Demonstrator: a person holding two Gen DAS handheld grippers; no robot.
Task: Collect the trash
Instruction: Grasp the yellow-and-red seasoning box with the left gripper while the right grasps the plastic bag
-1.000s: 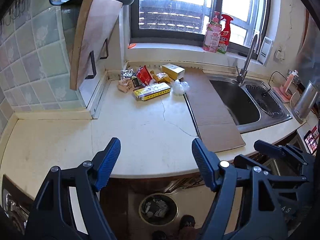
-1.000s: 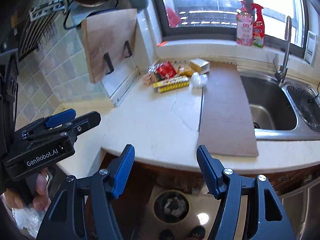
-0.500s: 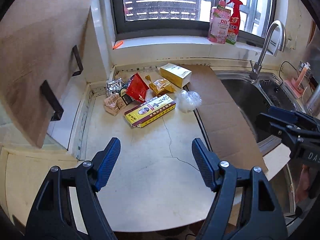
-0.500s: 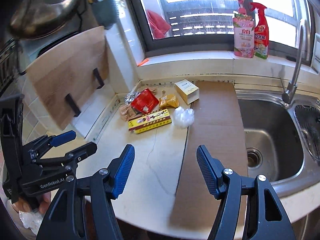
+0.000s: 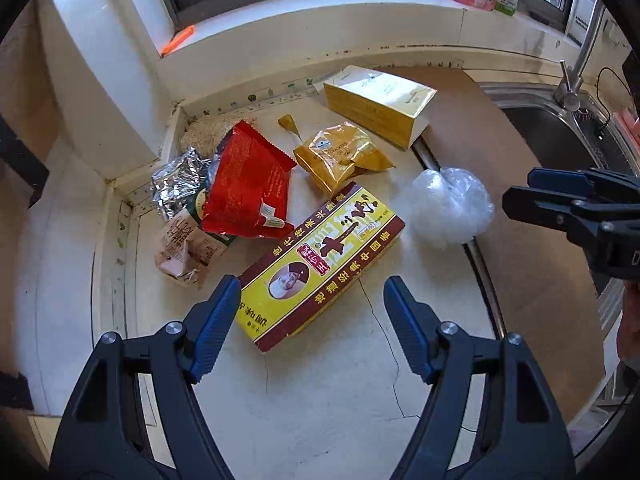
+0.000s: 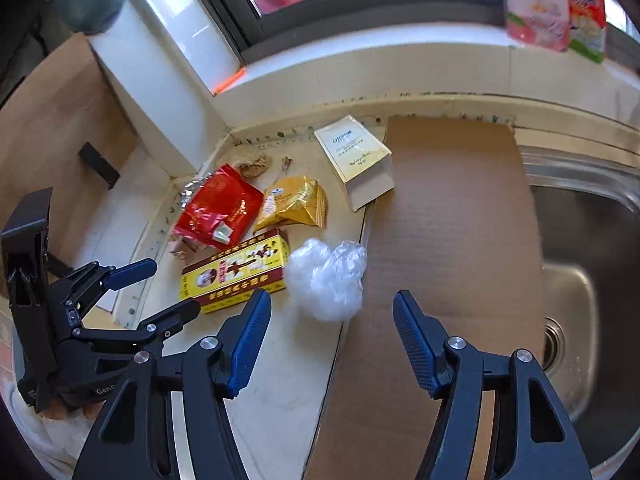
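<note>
The yellow-and-maroon carton (image 5: 320,264) lay on the surface (image 5: 320,400) directly ahead of the left gripper (image 5: 308,320), its long axis slanting across the gap. Both grippers' jaws stood apart and empty; the right gripper (image 6: 332,340) faced the crumpled clear plastic bag (image 6: 326,282).

Both grippers open, tilted downward

The left gripper (image 5: 308,316) points steeply down with its blue-padded jaws spread wide and nothing between them. The right gripper (image 6: 332,332) (seen also at the edge of the left view) tilts down beside it, jaws equally wide apart and empty.
</note>
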